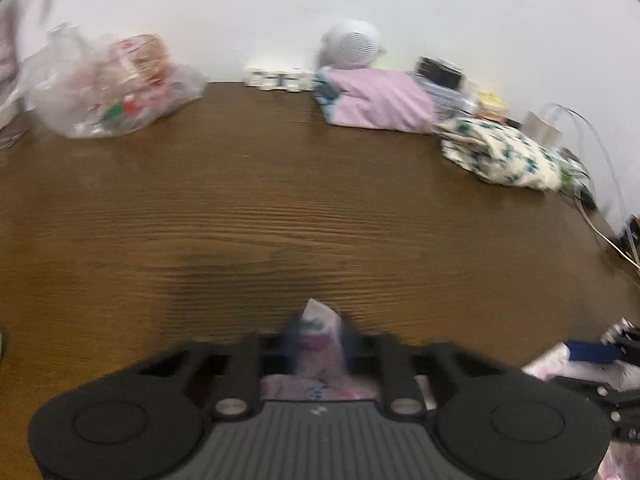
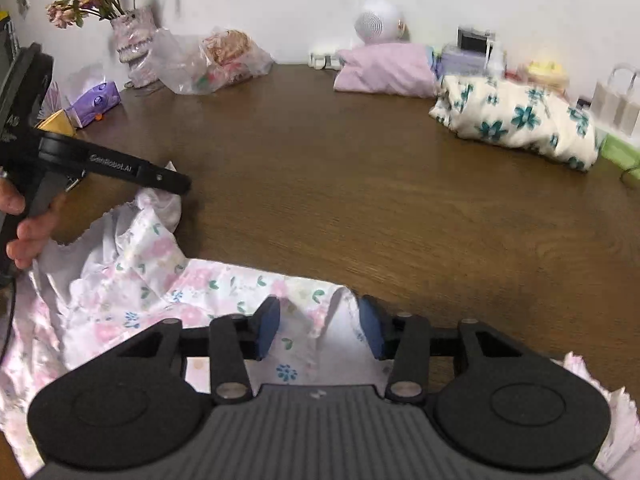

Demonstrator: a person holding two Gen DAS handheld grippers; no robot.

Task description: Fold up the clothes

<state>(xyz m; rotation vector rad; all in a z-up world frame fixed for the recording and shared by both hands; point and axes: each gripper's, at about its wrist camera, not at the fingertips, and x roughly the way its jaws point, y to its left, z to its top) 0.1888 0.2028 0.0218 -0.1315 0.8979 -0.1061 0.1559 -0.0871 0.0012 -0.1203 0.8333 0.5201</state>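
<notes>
Two grippers work one garment: the left gripper (image 1: 318, 344) has its jaws closed on a bunched corner of the floral cloth (image 2: 168, 280), which pokes up between the blue pads, likely so that corner can be lifted and carried over for a fold. The right gripper (image 2: 320, 326) stands with jaws spread wide, pads (image 2: 267, 326) on either side of a raised ridge along the cloth's far edge, not yet pinching it; it looks lined up to take a second corner. The cloth lies crumpled at the near edge of the table (image 2: 360, 168). Well apart, at the back, sit a folded pink garment (image 2: 386, 70) and a teal-flowered bundle (image 2: 520, 120), apparently set aside to keep the working space free
</notes>
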